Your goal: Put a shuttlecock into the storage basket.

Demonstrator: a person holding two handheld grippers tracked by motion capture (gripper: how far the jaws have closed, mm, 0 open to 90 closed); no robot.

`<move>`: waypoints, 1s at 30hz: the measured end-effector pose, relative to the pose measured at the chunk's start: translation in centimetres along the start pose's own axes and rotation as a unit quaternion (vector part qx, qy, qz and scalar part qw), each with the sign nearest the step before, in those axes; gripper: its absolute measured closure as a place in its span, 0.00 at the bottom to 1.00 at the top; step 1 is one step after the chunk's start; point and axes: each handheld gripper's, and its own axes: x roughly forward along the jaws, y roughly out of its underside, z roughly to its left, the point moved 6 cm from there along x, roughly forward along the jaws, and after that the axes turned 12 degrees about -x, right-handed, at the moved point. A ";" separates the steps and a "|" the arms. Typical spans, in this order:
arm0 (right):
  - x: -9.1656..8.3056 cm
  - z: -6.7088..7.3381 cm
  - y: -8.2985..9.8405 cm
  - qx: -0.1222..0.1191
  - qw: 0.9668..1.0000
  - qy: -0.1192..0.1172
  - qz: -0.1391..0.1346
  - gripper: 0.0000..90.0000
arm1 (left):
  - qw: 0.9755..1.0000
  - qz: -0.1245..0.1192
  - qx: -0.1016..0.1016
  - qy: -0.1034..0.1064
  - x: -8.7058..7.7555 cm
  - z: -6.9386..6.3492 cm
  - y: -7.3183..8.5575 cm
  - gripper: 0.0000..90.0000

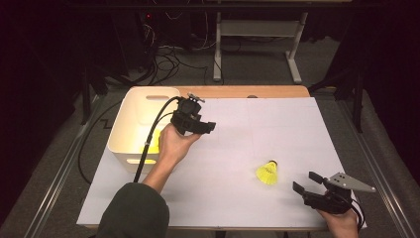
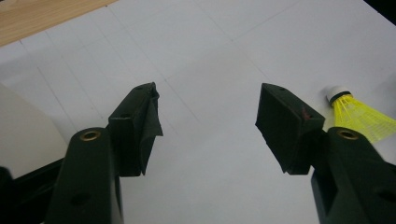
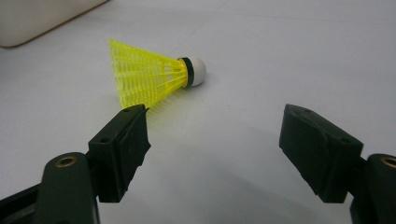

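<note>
The right claw (image 3: 215, 149) gapes empty just short of the yellow shuttlecock (image 3: 149, 77), while the left claw (image 2: 208, 128) hangs apart, shuttlecock well off.

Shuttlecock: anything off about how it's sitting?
The shuttlecock lies tipped on its side on the white sheet, cork away from the right gripper. No damage visible; nothing else stands out.

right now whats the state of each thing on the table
shuttlecock: lying on its side on the white sheet, free
white bin: upright, open top, something yellow inside
left hand-held gripper: open, holding nothing, beside the bin
right hand-held gripper: open, holding nothing, near the shuttlecock
</note>
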 end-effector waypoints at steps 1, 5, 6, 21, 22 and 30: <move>0.0 0.0 0.0 0.000 1.000 0.000 0.001 0.27 | 1.000 0.000 0.000 0.000 0.1 0.0 0.0 0.44; 0.0 0.0 0.0 -0.001 1.000 -0.001 -0.001 0.27 | 1.000 0.002 0.001 0.001 0.3 -0.3 0.1 0.44; 0.0 0.0 0.0 0.000 1.000 -0.001 -0.001 0.27 | 1.000 0.004 0.003 0.001 0.4 -0.3 0.2 0.44; 0.0 0.0 0.0 -0.002 1.000 -0.001 -0.001 0.27 | 1.000 0.009 0.007 0.001 1.6 -1.1 0.8 0.45; 0.0 0.0 0.0 -0.003 1.000 -0.001 -0.001 0.27 | 1.000 0.010 0.007 0.002 1.7 -1.1 0.9 0.45; 0.0 0.0 0.0 -0.002 1.000 -0.001 -0.001 0.27 | 1.000 0.018 0.012 0.002 2.4 -1.5 1.3 0.43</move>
